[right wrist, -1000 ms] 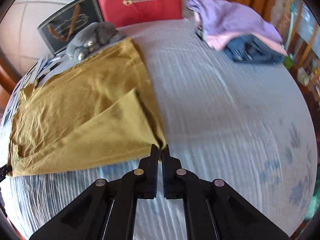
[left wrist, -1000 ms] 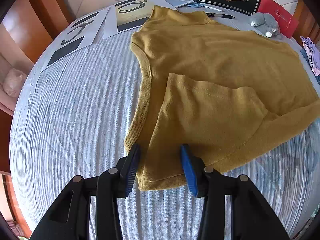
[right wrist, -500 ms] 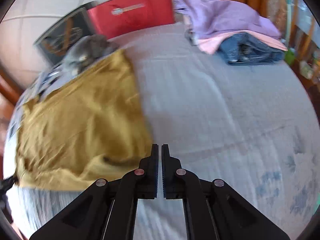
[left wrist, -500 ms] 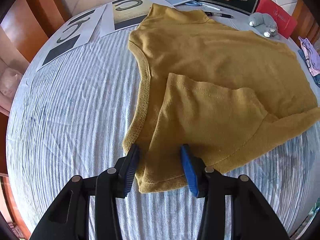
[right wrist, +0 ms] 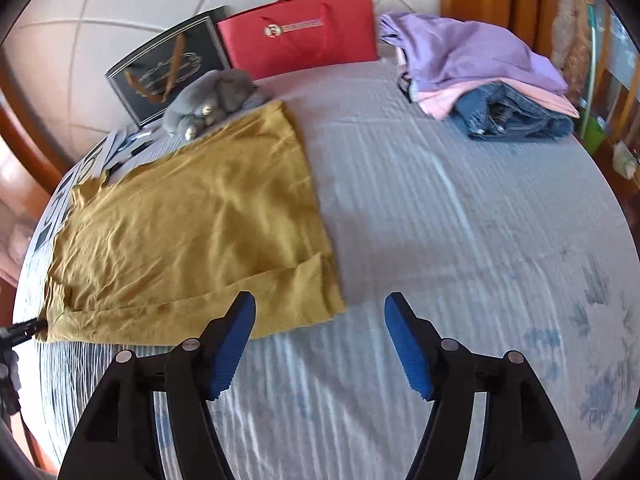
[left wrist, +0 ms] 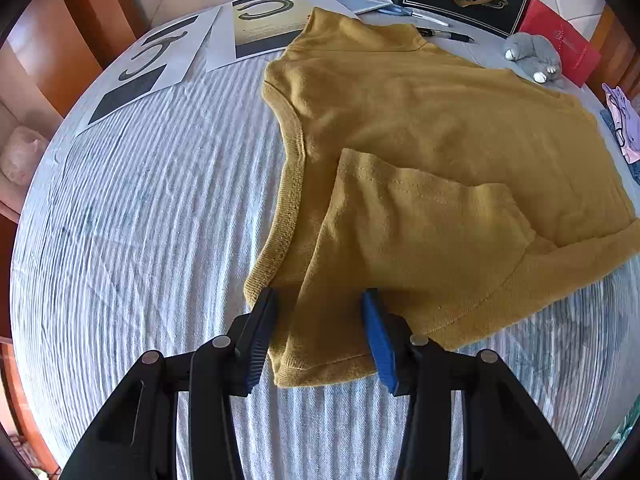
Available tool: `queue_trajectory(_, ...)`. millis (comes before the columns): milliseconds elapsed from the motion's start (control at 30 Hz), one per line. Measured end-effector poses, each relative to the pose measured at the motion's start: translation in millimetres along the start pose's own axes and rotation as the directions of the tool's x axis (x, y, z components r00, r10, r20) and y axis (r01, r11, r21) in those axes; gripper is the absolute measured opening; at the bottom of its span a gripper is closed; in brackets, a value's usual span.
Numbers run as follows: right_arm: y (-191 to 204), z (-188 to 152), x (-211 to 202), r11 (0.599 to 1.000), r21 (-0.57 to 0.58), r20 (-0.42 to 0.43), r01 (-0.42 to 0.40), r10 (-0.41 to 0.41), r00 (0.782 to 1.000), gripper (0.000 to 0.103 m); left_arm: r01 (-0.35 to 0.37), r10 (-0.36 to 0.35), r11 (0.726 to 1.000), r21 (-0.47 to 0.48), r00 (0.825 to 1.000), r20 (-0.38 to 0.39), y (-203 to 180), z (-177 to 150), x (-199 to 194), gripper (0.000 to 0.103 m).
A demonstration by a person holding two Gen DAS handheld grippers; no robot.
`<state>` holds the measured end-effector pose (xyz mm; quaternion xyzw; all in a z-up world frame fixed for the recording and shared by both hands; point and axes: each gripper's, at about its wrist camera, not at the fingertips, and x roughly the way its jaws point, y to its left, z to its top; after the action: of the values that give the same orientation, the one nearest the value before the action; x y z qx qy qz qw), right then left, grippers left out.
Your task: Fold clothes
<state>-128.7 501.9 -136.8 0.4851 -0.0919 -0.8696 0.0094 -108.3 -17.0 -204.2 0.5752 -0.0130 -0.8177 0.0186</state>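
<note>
right gripper: jaws just sprang wide, empty, corner dropped | left gripper: half-open astride sleeve, no pinch | yellow sweater: flat on bed, side fold laid, next fold pending

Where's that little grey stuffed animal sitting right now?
The grey plush toy lies at the far edge of the bed, touching the mustard shirt's far corner, in front of the black gift bag and the red gift bag.

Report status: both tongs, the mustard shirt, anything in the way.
Left tongs part open over the sleeve cuff. Right tongs just opened, empty. Mustard shirt flat, partly folded. Nothing obstructing.
</note>
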Motion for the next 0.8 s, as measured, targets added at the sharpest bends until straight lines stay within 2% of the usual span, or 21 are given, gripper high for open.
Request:
queue_trajectory(33, 4, 0, 4, 1.0, -0.002, -0.009, -0.026, 0.026, 1.0, 0.053, -0.001, 0.001, 1.0, -0.001, 1.0, 0.002, -3, -2, -1, 0.045)
queue_trajectory(67, 8, 0, 9, 0.999, -0.004, -0.019, -0.053, 0.053, 0.998, 0.034, -0.001, 0.001, 1.0, -0.002, 1.0, 0.004, -7, -3, -2, 0.045)
queue_trajectory(100, 13, 0, 13, 0.997, -0.005, -0.028, -0.079, 0.079, 0.996, 0.03, -0.002, 0.002, 1.0, -0.003, 1.0, 0.005, -10, -5, -3, 0.045)
queue_trajectory(200, 31, -4, 29, 0.99, -0.065, -0.067, -0.124, 0.12, 0.991, 0.03, -0.004, 0.004, 1.0, -0.008, 1.0, 0.008, -16, -5, -4, 0.045)
queue_trajectory(267, 29, -10, 43, 0.995, -0.072, -0.101, -0.07, 0.063, 0.993, 0.027, -0.005, 0.005, 1.0, -0.011, 1.0, 0.012, -21, -8, -6, 0.045)
queue_trajectory(333, 13, -12, 43, 0.999, -0.018, -0.076, -0.046, 0.044, 0.996, 0.017, -0.006, 0.006, 1.0, -0.012, 1.0, 0.017, -30, -12, -8, 0.045)
queue_trajectory(367, 4, -12, 43, 0.998, 0.025, -0.074, -0.055, 0.057, 0.996, 0.007, -0.007, 0.007, 1.0, -0.012, 1.0, 0.02, -35, -14, -9, 0.045)
queue_trajectory(433, -11, -11, 41, 0.997, 0.072, -0.067, -0.038, 0.043, 0.997, 0.0, -0.007, 0.007, 1.0, -0.012, 1.0, 0.022, -39, -14, -12, 0.045)
queue_trajectory(567, -5, -10, 38, 0.999, 0.052, -0.059, 0.001, 0.002, 0.998, 0.001, -0.01, 0.01, 1.0, -0.018, 1.0, 0.013, -39, -11, -16, 0.045)
queue_trajectory(633, 7, -12, 29, 0.999, 0.038, -0.034, -0.035, 0.037, 0.999, 0.004, -0.017, 0.017, 0.999, -0.037, 1.0, -0.002, -45, -12, -21, 0.045)
queue_trajectory(700, 24, -14, 25, 0.997, 0.002, -0.027, -0.076, 0.076, 0.997, 0.004, 0.0, 0.001, 0.999, -0.037, 0.999, 0.036, -47, -10, -32, 0.045)
queue_trajectory(800, 44, -14, 30, 0.997, -0.052, -0.034, -0.066, 0.064, 0.997, 0.012, 0.029, -0.028, 0.999, -0.017, 0.997, 0.077, -63, -3, -41, 0.045)
